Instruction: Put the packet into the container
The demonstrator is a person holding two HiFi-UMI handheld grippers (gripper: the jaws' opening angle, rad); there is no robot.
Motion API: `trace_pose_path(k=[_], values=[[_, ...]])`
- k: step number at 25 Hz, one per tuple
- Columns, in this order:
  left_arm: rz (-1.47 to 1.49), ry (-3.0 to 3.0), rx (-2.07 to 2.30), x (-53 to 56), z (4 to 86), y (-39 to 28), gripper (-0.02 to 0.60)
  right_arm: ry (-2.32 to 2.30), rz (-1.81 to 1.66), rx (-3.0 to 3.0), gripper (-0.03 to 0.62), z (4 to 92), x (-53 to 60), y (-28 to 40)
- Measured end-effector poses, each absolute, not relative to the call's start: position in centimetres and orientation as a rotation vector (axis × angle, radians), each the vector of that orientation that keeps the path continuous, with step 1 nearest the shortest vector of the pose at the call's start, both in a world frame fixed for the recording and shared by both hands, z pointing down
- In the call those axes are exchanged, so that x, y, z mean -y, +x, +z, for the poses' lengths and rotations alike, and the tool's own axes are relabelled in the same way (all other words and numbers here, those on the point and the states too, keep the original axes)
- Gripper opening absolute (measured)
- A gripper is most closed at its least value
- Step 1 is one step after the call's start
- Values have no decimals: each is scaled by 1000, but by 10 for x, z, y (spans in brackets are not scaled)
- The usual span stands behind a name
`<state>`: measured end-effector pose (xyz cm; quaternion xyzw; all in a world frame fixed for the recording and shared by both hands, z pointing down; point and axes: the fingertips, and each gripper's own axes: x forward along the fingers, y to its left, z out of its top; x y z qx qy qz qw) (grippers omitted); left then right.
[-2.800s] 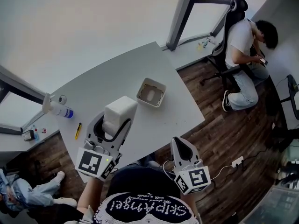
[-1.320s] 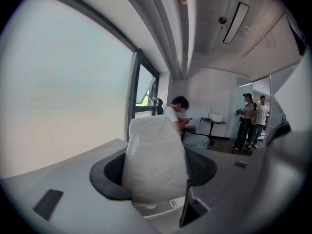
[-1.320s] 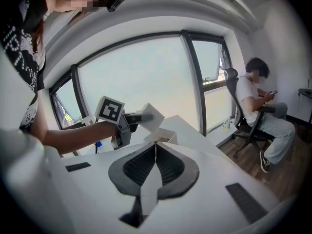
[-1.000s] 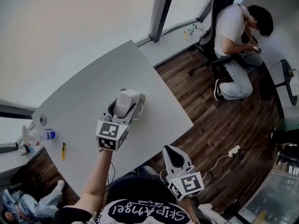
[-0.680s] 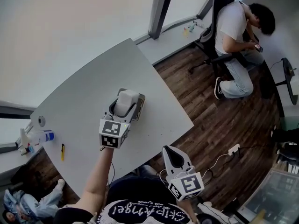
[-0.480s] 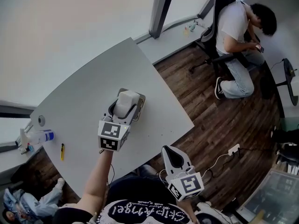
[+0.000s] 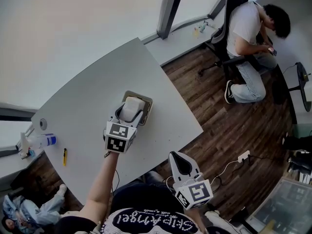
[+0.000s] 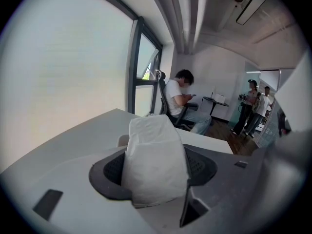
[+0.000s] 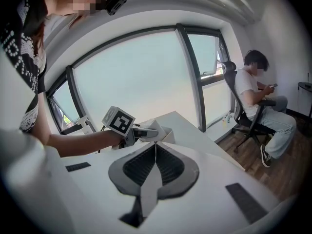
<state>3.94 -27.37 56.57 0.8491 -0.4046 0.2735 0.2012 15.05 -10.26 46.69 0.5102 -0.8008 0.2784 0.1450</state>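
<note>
My left tool [image 7: 128, 115] is clenched on the white packet [image 8: 155, 160], gripping its lower part. It holds the packet right over the tan container [image 7: 147, 103], which sits near the middle of the frame on the grey surface [image 7: 83, 101]. My right tool [image 7: 177, 159] is pressed shut on nothing, low in the frame near the surface's edge.

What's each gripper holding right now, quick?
Left gripper: shut on the white packet.
Right gripper: shut, nothing between its jaws.
</note>
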Motion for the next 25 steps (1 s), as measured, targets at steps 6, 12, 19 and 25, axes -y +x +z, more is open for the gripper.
trace_pose_path(k=[6, 12, 19, 25], values=[[972, 2392, 1083, 266, 579, 45, 281, 1465, 795, 2314, 15, 466, 102, 151], [1051, 2366, 1074, 265, 585, 46, 281, 1475, 818, 2310, 15, 466, 102, 150], [1055, 2371, 1075, 265, 585, 48, 281, 1463, 803, 2316, 15, 466, 101, 151], [993, 2371, 1096, 269, 579, 47, 282, 1473, 812, 2308, 15, 467, 100, 154]])
